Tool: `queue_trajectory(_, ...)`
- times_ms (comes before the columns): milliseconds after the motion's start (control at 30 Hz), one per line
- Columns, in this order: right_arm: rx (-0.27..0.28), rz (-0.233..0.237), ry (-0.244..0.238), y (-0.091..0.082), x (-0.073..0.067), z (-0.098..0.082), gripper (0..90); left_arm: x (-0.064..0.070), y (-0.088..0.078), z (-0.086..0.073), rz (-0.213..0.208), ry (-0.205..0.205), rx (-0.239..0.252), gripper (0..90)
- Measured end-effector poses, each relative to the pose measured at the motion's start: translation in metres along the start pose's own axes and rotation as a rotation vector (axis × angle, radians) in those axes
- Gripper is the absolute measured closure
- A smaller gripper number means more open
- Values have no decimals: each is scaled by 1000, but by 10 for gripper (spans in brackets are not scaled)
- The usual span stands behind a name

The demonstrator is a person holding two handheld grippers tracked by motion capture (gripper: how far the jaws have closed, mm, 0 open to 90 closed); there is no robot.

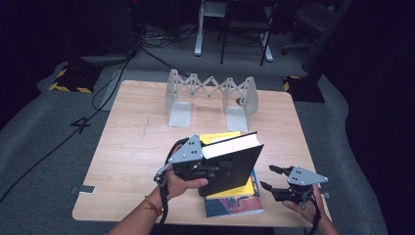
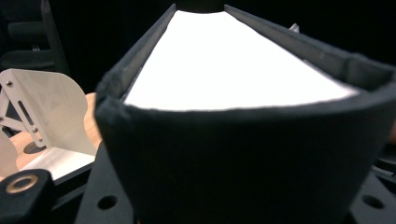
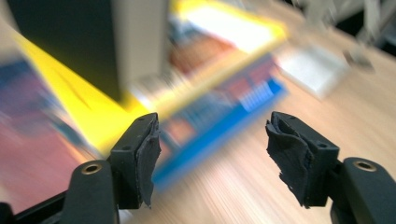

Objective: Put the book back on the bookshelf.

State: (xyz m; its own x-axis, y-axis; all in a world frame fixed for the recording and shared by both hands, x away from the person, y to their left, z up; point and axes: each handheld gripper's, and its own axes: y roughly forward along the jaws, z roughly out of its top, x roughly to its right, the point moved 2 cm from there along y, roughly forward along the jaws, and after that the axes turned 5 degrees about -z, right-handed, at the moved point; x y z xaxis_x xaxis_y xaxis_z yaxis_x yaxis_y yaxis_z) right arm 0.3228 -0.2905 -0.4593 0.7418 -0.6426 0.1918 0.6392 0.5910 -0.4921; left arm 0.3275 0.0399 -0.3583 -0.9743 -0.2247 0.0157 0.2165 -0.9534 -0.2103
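- Dark floor with cables surrounds a light wooden tabletop (image 1: 132, 147), where a white expanding book rack (image 1: 210, 95) stands at the far edge.
- Left gripper (image 1: 208, 169) pinches a black hardcover book (image 1: 232, 164) between its jaws, gripping the spine end.
- That book is held tilted above a stack of books (image 1: 235, 198) at the near edge; its long axis runs away from the left hand, white page block facing up and toward the rack.
- Right gripper (image 1: 271, 177) hovers just right of the stack, jaws spread with nothing between them.
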Motion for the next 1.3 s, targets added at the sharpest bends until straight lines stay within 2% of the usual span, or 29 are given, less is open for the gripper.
queue_trajectory(133,-82,-42,61,9,19,-25,338,1,0,-1,8,-9,14,510)
queue_trajectory(300,-119,-81,145,16,35,-42,341,2,-1,-1,24,-23,20,519)
queue_trajectory(467,-129,-84,149,18,36,-45,338,3,-4,-1,45,-24,24,521)
queue_trajectory(700,-129,-79,168,21,34,-47,336,-3,-13,-1,116,-37,35,525)
queue_trajectory(800,-134,-85,157,22,32,-47,337,-4,-18,-1,136,-30,32,526)
queue_trajectory(933,-133,-88,167,23,32,-47,336,-6,-24,-1,164,-25,28,527)
queue_trajectory(1300,-130,-86,182,23,33,-50,325,-15,-41,-5,221,-40,36,527)
